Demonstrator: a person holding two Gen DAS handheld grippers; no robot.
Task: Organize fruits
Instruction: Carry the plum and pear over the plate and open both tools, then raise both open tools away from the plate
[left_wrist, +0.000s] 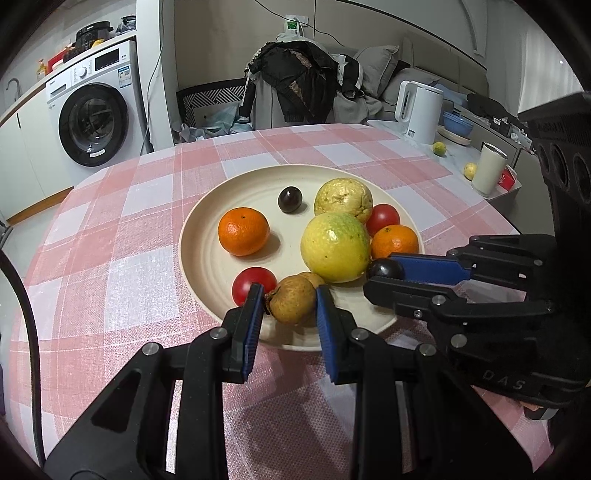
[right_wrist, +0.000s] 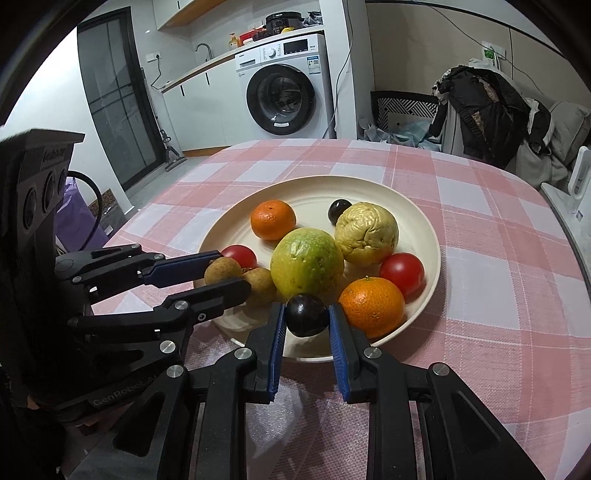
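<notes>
All the fruit in reach sits on the cream plate (left_wrist: 207, 258) on the pink checked tablecloth (left_wrist: 122, 221), and none lies sorted elsewhere, so the organizing looks barely begun; two small yellow-green fruits rest far right on the side counter.

Largest first: a yellow-green guava (left_wrist: 334, 246) sits at the plate's centre, a wrinkled yellow guava (left_wrist: 343, 199) just behind it. One mandarin (left_wrist: 243, 231) lies to the left, a second mandarin (left_wrist: 394, 240) to the right, with a tomato (left_wrist: 382, 218) beyond it and another tomato (left_wrist: 246, 282) at the near left. A dark grape (left_wrist: 290, 199) rests alone at the far side.

The left gripper (left_wrist: 284, 300) brackets a brown longan (left_wrist: 291, 299) at the near rim, pads touching or nearly so. The right gripper (right_wrist: 306, 316) is narrowed around a second dark grape (right_wrist: 306, 314), seemingly pinching it.
</notes>
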